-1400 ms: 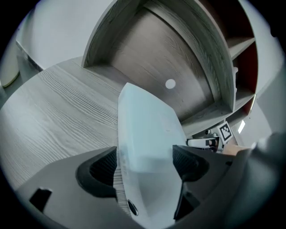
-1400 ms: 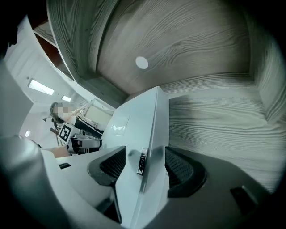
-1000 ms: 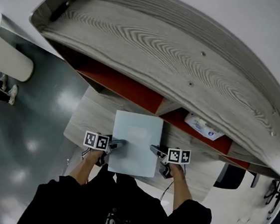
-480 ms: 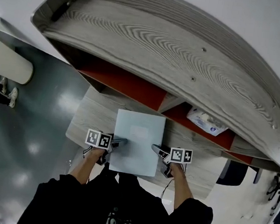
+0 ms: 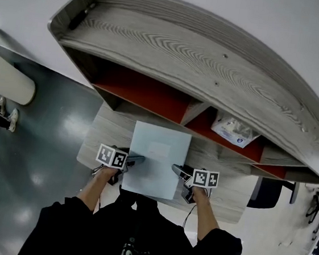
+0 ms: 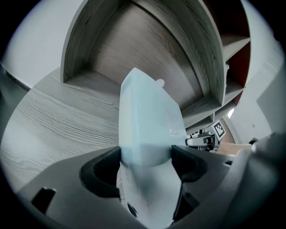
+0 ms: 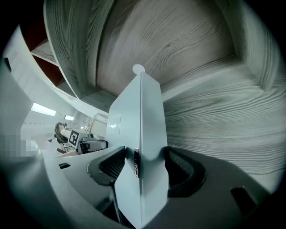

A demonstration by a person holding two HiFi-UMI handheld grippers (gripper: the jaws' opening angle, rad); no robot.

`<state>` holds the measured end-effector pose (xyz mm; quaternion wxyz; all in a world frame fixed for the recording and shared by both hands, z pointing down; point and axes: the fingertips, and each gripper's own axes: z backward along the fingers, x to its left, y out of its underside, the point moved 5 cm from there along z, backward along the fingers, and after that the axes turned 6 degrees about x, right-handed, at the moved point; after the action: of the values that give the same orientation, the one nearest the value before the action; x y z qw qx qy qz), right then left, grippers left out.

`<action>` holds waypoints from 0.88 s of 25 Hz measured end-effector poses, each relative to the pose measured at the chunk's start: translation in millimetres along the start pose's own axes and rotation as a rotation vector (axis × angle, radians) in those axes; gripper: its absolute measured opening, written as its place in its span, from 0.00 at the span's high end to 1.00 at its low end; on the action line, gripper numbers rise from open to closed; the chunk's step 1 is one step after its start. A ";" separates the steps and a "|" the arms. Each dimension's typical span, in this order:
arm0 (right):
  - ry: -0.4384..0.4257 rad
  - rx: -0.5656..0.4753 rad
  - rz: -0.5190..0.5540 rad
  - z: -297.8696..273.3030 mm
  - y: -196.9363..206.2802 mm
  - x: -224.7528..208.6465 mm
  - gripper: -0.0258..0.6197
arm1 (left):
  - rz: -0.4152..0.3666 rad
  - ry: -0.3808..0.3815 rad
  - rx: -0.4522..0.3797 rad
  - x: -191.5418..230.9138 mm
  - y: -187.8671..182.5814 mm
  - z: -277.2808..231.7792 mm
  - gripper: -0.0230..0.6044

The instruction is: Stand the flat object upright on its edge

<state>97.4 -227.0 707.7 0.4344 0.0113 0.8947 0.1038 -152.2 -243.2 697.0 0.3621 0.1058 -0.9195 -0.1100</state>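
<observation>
Held: thin pale-blue square panel [image 5: 157, 159] (over grey wood-grain desk [image 5: 98, 137]).
My left gripper [image 5: 135, 161]: clamps its edge.
My right gripper [image 5: 176, 170]: clamps opposite edge.

- The flat object [image 5: 157, 161]: a thin pale-blue slab, nearly square, small port on one side edge.
- Broad face up over the desk [image 5: 98, 134], left tool [image 5: 135, 161] and right tool [image 5: 176, 169] clamping opposite edges.

A pale grey wood-grain surface [image 5: 103, 130] lies under the left gripper [image 5: 138, 161] and right gripper [image 5: 175, 169]. Beyond the right gripper, a crinkled white packet [image 5: 232, 128] sits in a compartment of the red-backed wooden shelf [image 5: 212, 67].
</observation>
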 end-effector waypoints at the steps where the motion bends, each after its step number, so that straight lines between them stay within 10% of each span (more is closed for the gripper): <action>1: 0.005 -0.012 0.007 0.7 -1.2 3.3 0.55 | -0.016 0.000 0.000 -0.5 -3.2 2.9 0.39; 22: 0.116 -0.164 0.235 6.6 -24.1 75.0 0.55 | -0.394 -0.037 -0.051 -9.8 -59.8 68.3 0.39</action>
<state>57.6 -241.1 640.9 0.3662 0.0743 0.8993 0.2272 -185.4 -288.9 625.4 0.3190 0.2724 -0.8846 -0.2039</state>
